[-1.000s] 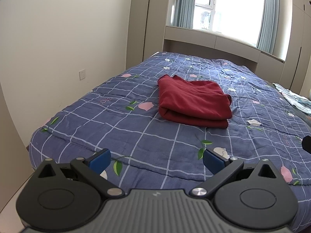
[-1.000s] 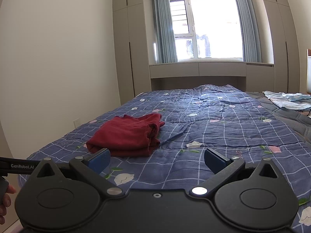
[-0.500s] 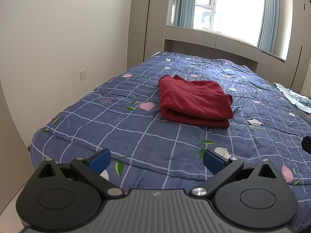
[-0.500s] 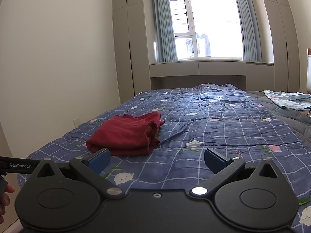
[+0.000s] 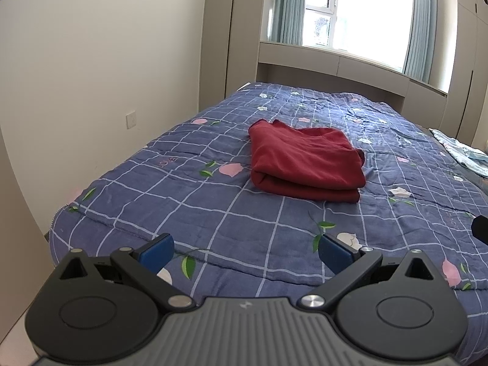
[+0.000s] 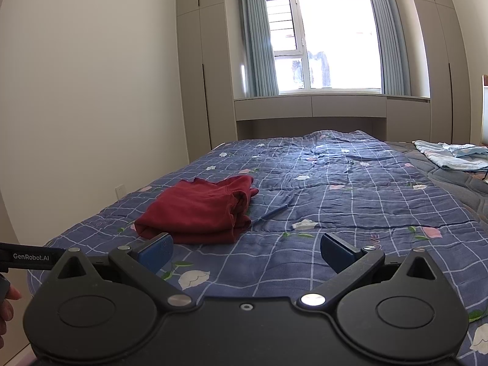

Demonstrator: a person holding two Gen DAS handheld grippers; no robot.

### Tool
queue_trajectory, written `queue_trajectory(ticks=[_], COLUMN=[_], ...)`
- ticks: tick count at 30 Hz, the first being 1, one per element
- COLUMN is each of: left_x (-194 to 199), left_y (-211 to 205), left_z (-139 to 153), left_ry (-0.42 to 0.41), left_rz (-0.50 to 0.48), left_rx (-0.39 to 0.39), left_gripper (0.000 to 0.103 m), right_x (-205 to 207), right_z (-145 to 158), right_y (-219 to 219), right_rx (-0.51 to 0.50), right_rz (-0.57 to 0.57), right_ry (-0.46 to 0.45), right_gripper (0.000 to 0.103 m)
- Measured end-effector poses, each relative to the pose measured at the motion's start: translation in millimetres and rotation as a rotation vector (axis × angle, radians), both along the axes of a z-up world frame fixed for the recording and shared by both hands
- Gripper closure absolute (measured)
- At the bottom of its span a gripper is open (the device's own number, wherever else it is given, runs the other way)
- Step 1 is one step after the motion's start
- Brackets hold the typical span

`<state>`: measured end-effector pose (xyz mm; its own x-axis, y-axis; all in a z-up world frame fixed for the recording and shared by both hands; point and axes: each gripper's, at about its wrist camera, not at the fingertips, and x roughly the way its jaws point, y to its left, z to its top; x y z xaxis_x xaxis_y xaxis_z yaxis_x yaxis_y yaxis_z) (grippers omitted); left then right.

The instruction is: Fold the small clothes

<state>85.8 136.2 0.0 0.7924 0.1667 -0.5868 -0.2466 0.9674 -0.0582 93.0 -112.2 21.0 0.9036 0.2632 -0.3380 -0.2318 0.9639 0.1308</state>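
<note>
Bedroom setup, so no counter to speak of: everything is laid out on a bed [image 5: 213, 207] covered by a blue checked quilt with little flower prints, a bright window [image 6: 329, 42] behind it and pale wardrobes along the wall.

Only one garment is really in play, a dark red top [image 5: 305, 161], already folded into a thick, squarish stack and left lying flat on the quilt. It looks like soft knit stuff, probably light and floppy, nothing fragile or slippery about it. Stiffness can't be counted on, so if it gets lifted by one corner the layers would likely slide apart. A safer hold is judged to be along the rounded folded edge nearest the cameras, with all layers pinched at once, one side taken by each tool.

Both tools are held off the bed's near end with their blue pads spread wide and nothing between them. From the left tool [image 5: 244, 248] the red stack is seen ahead and slightly right, well apart from the pads. From the right tool [image 6: 245, 250] it sits ahead and to the left, again not touched.

A light blue bundle of cloth [image 6: 451, 155] can be spotted far off to the right, maybe next in line, hard to tell.
</note>
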Motion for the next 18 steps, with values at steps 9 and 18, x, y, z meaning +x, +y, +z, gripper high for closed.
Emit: queue_trajectory(ticks=[9,18], left_x=[-0.2,-0.5], left_y=[-3.0,-2.0], left_z=[-0.1,0.9], left_ry=[0.006,0.004], left_rz=[-0.012,-0.005], left_rx=[0.019,0.019], left_gripper=[0.001,0.001], right_x=[0.8,1.1], right_z=[-1.9,-3.9], right_y=[0.2,1.1], right_rx=[-0.002,-0.002], right_rz=[-0.001,-0.002], right_ry=[0.004,0.009], right_gripper=[0.000,0.000])
